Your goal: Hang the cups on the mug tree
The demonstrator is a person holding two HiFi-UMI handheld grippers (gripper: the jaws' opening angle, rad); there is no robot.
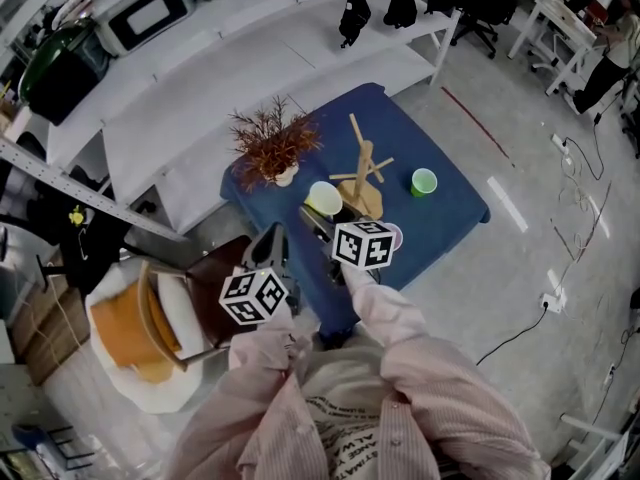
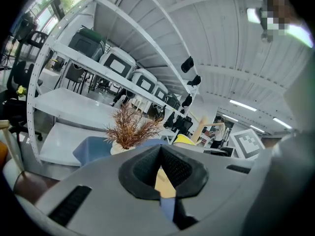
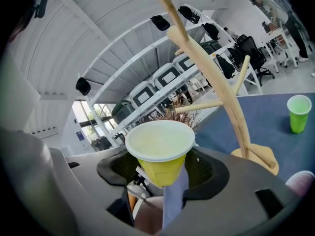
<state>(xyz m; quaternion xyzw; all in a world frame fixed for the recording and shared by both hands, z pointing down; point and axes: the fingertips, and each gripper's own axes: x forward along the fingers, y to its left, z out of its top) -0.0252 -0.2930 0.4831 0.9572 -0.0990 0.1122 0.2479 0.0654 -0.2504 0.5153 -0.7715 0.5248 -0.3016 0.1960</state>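
The right gripper (image 3: 158, 170) held the yellow cup (image 3: 160, 149). Its two jaws stood wide, one on each side of the cup's lower part, and they pressed on it. The cup was upright with its mouth up, and its rim sat above the jaws. In the head view the cup was by the near side of the table (image 1: 445, 223), just left of the foot of the tree (image 1: 363, 173). I could not tell if the cup touched the table.

The tree stood in the middle of the blue table. It was pale wood, with a leaning trunk and thin pegs that stuck out to the sides. In the right gripper view it rose behind the cup and to the right.

The green cup (image 1: 424, 182) stood upright on the table, right of the tree and apart from it. The pink cup (image 3: 301, 180) was near the tree's foot on the near right. In the head view the right gripper's cube hid most of it.

The left gripper (image 2: 161, 168) held nothing. Its jaws were closed, with the tips touching. In the head view it was down and left of the right gripper, near a brown chair (image 1: 215, 283). It pointed toward the plant (image 1: 272, 146).

The plant was brown and spiky, in a small white pot at the far left corner of the table. A long white shelf (image 1: 200, 98) ran behind the table.
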